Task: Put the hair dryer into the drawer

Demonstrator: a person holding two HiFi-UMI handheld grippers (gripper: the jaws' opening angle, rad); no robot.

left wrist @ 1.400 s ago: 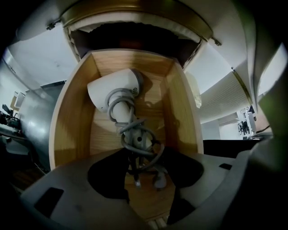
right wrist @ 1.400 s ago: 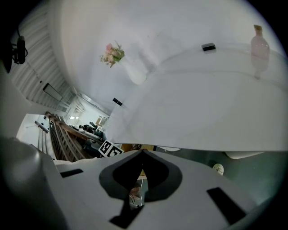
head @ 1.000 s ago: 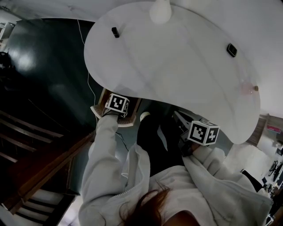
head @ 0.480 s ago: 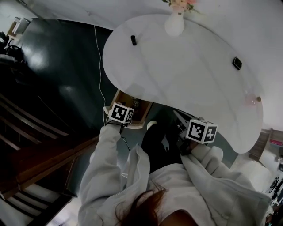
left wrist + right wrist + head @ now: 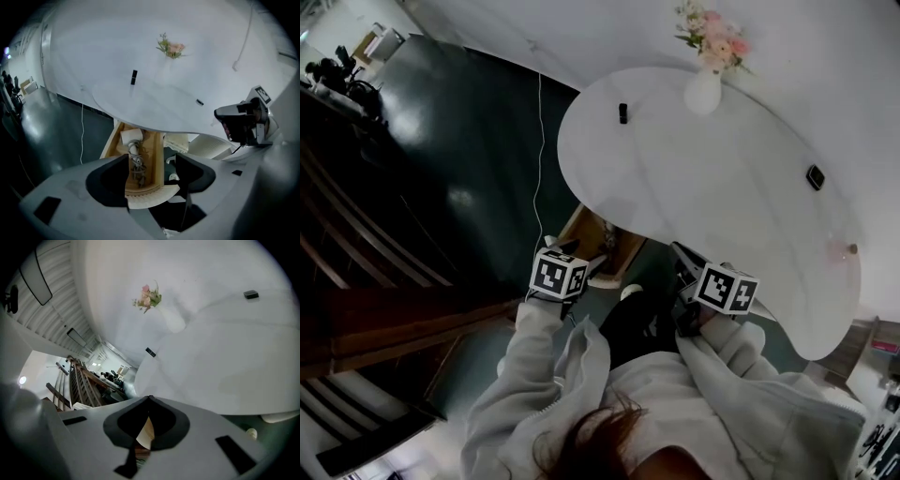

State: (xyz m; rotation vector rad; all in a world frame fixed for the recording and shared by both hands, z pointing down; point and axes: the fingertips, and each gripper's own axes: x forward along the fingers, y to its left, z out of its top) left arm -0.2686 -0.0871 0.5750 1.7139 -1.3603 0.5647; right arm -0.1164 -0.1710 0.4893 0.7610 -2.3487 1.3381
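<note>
under the overhanging table [image 5: 154, 108], left fingers [image 5: 110, 183] gape empty toward the drawer [image 5: 159, 159]; right fingers [image 5: 166, 422] touch.

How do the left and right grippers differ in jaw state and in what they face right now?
The left gripper has its jaws apart; the right gripper has its jaws closed tip to tip. The left gripper looks into the open drawer; the right gripper looks across the white table. Neither holds anything.
</note>
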